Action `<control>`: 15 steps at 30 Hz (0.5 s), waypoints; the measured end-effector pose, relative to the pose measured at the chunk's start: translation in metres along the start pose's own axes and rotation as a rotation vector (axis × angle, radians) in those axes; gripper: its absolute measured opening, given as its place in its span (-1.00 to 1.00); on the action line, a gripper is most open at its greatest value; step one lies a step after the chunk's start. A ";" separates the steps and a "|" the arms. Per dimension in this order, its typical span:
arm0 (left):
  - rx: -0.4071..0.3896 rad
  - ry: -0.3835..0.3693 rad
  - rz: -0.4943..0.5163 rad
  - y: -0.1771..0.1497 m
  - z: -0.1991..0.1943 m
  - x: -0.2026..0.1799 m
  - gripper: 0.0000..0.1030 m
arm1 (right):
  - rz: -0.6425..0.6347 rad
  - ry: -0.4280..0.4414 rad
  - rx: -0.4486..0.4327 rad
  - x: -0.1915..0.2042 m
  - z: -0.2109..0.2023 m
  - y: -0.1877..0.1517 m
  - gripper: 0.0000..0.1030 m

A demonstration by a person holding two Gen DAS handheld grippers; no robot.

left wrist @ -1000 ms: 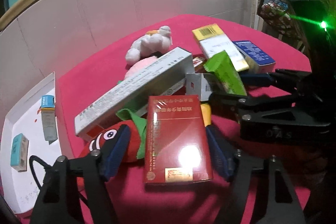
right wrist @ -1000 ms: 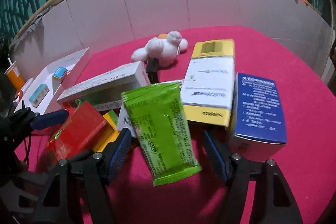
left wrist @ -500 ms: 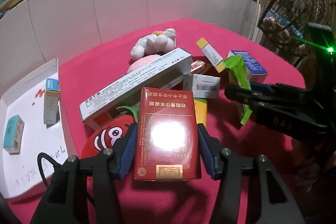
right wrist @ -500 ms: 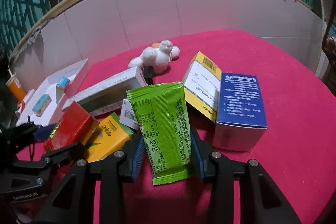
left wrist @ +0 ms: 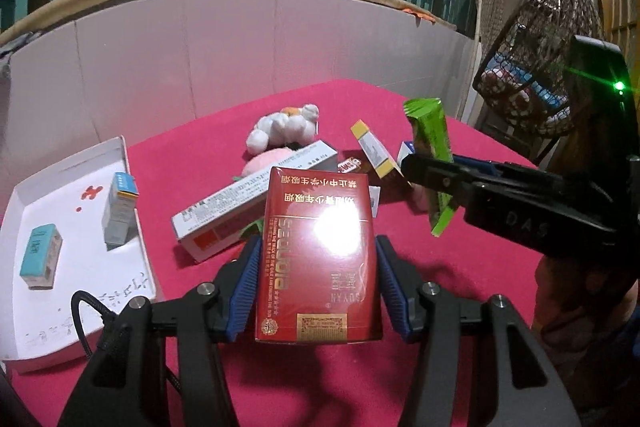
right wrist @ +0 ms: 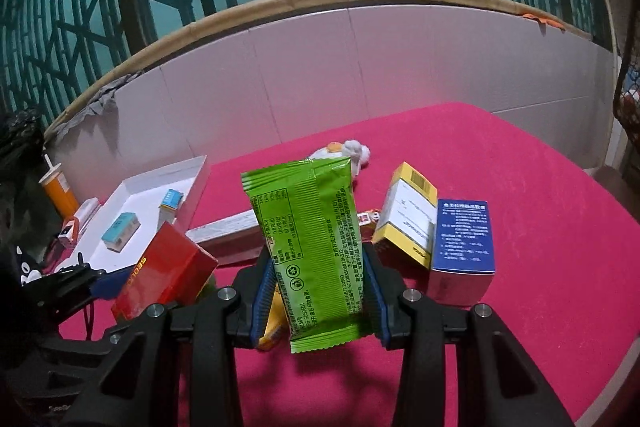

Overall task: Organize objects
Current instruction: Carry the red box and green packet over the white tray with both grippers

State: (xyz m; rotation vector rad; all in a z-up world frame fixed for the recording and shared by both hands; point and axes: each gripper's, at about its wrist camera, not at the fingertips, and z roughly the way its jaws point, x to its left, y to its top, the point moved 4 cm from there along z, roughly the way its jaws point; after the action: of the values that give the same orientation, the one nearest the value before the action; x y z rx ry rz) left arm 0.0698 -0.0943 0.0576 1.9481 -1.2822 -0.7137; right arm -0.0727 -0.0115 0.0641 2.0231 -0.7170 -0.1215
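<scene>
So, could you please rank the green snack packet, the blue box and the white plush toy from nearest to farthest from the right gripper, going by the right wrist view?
1. Green snack packet: clamped between the right gripper fingers.
2. Blue box: just ahead, to the right.
3. White plush toy: farthest, behind the packet near the wall.

red box [left wrist: 316, 255]: glossy film | green packet [right wrist: 312, 259]: shiny crinkled plastic | tablecloth [right wrist: 540, 227]: matt cloth

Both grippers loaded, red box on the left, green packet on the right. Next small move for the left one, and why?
Probably carry the red box left toward the white tray and set it in the bare part near the front. The left gripper is shut on the box, which is clear of the pile, and the tray already holds two small boxes. The right gripper holds the green packet well to the other side.
</scene>
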 end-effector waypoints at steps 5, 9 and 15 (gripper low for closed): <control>-0.024 0.024 -0.012 -0.002 -0.013 0.006 0.06 | -0.011 0.010 -0.002 0.011 -0.004 0.001 -0.15; -0.036 0.034 -0.025 -0.002 -0.019 0.012 0.06 | -0.023 0.016 -0.004 0.019 -0.007 0.001 -0.15; -0.052 0.061 -0.046 -0.004 -0.030 0.025 0.06 | -0.033 0.011 -0.002 0.028 -0.009 0.003 -0.15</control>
State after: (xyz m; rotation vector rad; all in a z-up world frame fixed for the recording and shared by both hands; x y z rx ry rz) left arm 0.1029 -0.1089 0.0712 1.9476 -1.1745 -0.6978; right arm -0.0480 -0.0209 0.0768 2.0325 -0.6765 -0.1303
